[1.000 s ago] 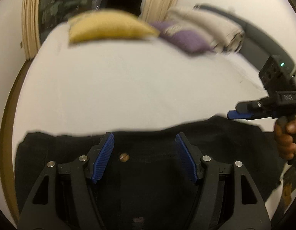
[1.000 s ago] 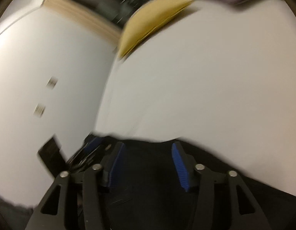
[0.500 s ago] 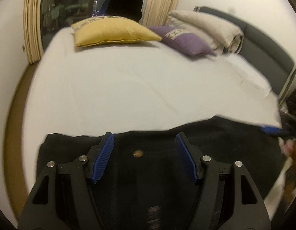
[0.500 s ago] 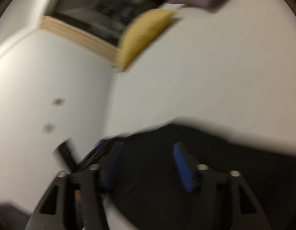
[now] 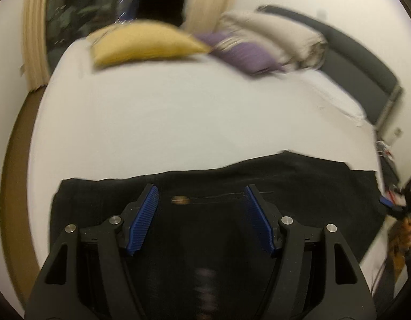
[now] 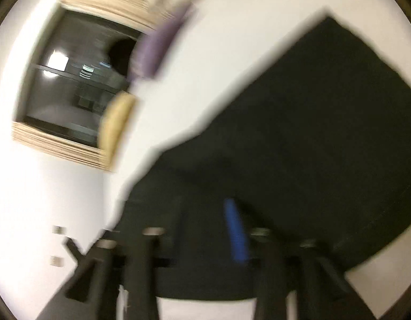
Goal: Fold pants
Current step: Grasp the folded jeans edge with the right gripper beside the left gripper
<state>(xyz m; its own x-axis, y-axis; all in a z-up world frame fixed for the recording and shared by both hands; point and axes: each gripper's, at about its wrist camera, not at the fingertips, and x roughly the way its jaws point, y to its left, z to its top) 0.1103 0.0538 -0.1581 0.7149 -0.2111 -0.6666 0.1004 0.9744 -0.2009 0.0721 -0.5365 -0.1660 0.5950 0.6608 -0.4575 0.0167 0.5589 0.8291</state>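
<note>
Black pants (image 5: 298,184) lie flat across the near edge of a white bed (image 5: 178,120), with a brass waist button (image 5: 180,200) showing. My left gripper (image 5: 201,202) is open just above the waistband, the button between its blue pads. In the right wrist view the pants (image 6: 298,146) fill the lower right as a dark slab. My right gripper (image 6: 205,213) hovers over them, heavily blurred, jaws apart with nothing between them. It also shows at the far right of the left wrist view (image 5: 392,205), held by a hand.
A yellow pillow (image 5: 144,45), a purple pillow (image 5: 242,53) and a rolled beige blanket (image 5: 280,37) lie at the far side of the bed. A dark headboard (image 5: 360,66) runs along the right. A window with cream curtains (image 5: 35,26) is behind.
The right gripper swung and rolled sharply, dropping from above the pants' right end to their right edge. The left gripper stayed open over the waistband, shifting slightly.
</note>
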